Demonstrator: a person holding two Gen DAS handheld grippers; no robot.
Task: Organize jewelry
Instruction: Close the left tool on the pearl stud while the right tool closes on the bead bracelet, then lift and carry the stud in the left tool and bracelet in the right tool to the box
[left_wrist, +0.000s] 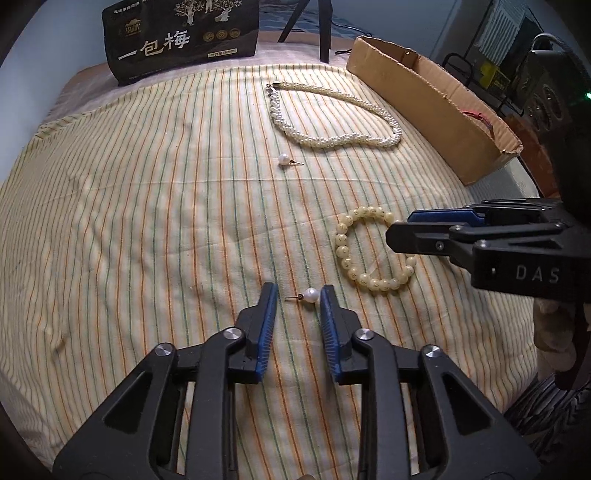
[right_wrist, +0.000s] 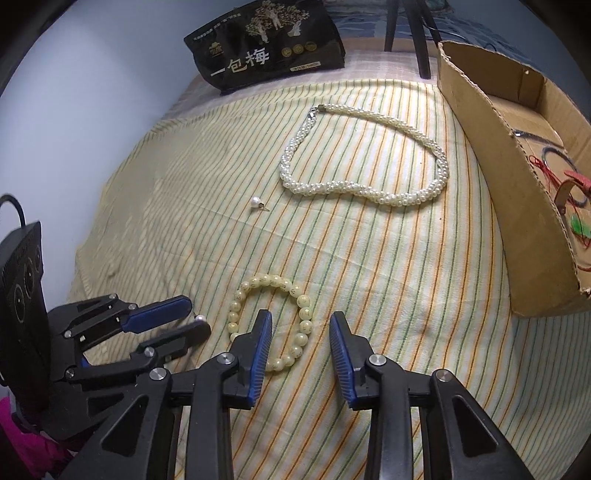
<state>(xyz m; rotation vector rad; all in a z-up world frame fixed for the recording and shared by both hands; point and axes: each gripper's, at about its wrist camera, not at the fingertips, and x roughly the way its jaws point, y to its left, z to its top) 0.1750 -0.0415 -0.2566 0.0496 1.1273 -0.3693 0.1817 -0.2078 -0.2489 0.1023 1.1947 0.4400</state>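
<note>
A pearl stud earring (left_wrist: 309, 296) lies on the striped cloth between the open fingers of my left gripper (left_wrist: 298, 295); it also shows in the right wrist view (right_wrist: 200, 318). My right gripper (right_wrist: 301, 326) is open over the right side of a yellow bead bracelet (right_wrist: 271, 325), which also shows in the left wrist view (left_wrist: 369, 254). A second pearl earring (left_wrist: 285, 159) lies farther off, also seen in the right wrist view (right_wrist: 255, 202). A twisted pearl necklace (right_wrist: 364, 173) lies beyond it, also in the left wrist view (left_wrist: 332, 114).
An open cardboard box (right_wrist: 506, 177) at the right holds red cord and other jewelry pieces (right_wrist: 569, 188). A black snack bag (left_wrist: 181, 37) stands at the back edge. Tripod legs (left_wrist: 321, 26) stand behind the cloth.
</note>
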